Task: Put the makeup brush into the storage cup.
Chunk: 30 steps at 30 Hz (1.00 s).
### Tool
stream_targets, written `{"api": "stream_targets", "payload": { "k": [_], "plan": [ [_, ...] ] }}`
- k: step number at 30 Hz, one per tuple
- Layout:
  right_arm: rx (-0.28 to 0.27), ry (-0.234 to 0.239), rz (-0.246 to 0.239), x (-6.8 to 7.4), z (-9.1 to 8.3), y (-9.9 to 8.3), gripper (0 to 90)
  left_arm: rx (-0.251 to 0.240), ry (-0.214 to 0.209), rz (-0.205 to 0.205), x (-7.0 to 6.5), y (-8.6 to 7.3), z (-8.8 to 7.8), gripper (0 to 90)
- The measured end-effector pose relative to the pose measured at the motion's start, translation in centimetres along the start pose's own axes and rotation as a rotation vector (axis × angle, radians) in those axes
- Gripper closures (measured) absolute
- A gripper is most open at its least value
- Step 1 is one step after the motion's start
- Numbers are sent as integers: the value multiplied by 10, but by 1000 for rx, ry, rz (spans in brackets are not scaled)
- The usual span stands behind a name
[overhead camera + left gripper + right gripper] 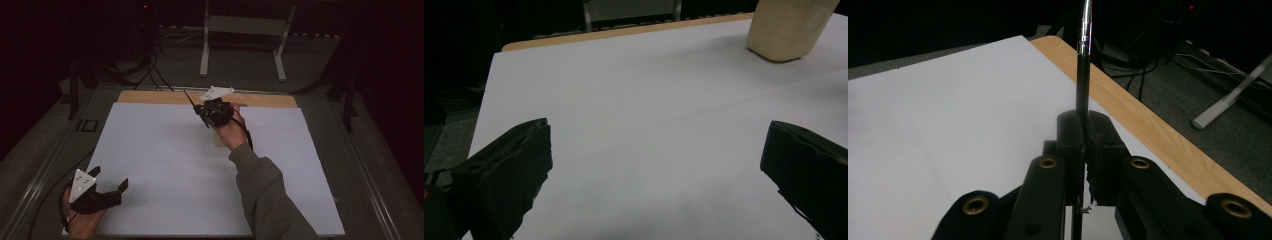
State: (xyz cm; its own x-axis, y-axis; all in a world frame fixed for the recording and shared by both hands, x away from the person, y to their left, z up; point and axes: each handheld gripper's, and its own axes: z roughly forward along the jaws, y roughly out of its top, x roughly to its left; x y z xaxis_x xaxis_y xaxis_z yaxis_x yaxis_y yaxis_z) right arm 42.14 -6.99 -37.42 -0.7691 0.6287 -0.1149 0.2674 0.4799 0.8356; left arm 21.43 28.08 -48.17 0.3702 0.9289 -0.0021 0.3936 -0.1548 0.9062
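Clamped in the right gripper (pixel 1083 150), the thin dark rod (pixel 1081 75) points up and beyond the table's wooden edge (pixel 1148 130), while the left gripper (pixel 656 165) rests spread wide.

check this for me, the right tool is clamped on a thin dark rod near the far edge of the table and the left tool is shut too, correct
Not quite. The right tool is clamped on the thin dark rod near the table's far edge, but the left tool is open: the left gripper view shows its jaws standing wide apart over the white sheet with nothing between them.

2 tools (pixel 111 184) (pixel 202 111), 1 thin rod (pixel 1083 60), 1 beige block (pixel 786 27), 1 white sheet (pixel 165 150)
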Motion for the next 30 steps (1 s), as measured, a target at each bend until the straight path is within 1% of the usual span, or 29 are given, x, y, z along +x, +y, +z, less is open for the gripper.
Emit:
{"api": "stream_targets", "payload": {
  "k": [7, 30],
  "plan": [
    [-17, -17, 20, -4, -3, 0, 852, 0, -1, 1, 0, 0, 0, 14],
    [-57, -75, 45, -13, -13, 0, 852, 0, -2, 0, 0, 0, 0, 14]
  ]
}}
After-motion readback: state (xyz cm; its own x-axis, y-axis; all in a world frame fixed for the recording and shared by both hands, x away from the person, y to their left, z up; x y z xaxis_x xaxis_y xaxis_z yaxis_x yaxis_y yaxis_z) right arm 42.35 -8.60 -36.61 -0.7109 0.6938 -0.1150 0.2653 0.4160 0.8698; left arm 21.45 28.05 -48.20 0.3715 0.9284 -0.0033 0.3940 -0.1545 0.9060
